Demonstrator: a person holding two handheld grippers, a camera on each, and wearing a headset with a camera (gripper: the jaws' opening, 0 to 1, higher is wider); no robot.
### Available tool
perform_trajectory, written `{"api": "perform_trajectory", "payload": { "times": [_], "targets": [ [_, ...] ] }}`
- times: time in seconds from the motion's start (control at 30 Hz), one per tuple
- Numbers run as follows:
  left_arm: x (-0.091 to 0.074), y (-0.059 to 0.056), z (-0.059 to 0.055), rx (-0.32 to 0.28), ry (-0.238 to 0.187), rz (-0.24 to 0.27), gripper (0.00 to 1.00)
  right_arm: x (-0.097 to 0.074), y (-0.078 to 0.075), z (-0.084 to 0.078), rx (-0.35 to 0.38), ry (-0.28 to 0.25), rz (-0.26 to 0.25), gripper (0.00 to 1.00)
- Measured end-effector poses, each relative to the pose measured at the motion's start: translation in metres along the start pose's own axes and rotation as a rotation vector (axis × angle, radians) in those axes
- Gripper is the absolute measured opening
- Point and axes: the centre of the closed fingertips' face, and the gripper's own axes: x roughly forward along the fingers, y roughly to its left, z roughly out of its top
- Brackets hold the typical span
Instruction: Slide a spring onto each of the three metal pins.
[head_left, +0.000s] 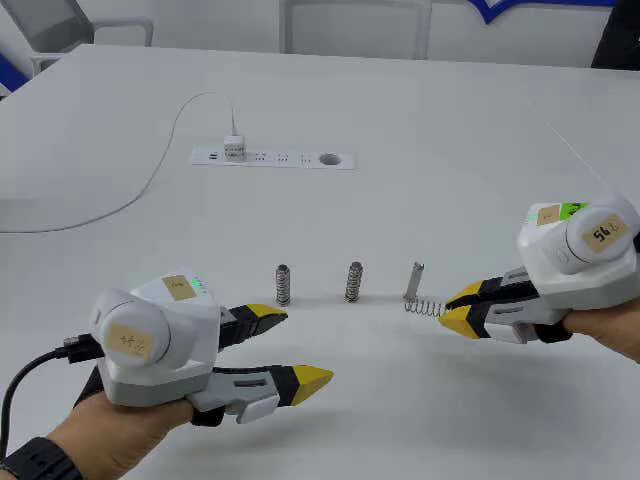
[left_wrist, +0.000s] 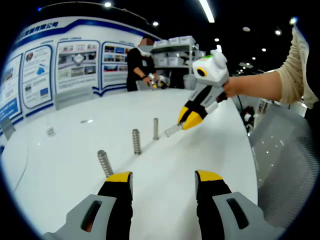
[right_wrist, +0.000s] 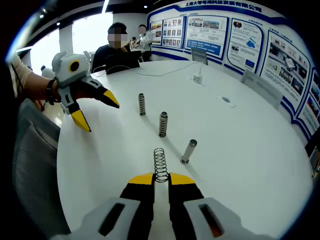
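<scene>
White table, plain flat top. Carries three upright metal pins in a left-to-right row at near centre. Left pin and middle pin each sleeved by one of two springs; right pin bare. Farther back, left of centre: white socket strip with white plug adapter on top. Thin cable curves from there across the top toward the left.

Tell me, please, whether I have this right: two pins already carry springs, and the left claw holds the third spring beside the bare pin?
Not quite. The right claw holds the third spring, as the right gripper view shows; the left claw is open and empty. Two pins do carry springs, and the bare pin is beside the held one.
</scene>
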Motion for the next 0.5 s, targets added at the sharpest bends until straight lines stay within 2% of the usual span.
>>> {"api": "perform_trajectory", "payload": {
  "times": [0.5],
  "targets": [
    [0.010, -0.008, 0.009, 0.054, 0.004, -0.039, 0.48, 0.003, 0.033, 0.024, -0.103, 0.004, 0.118, 0.11]
  ]
}}
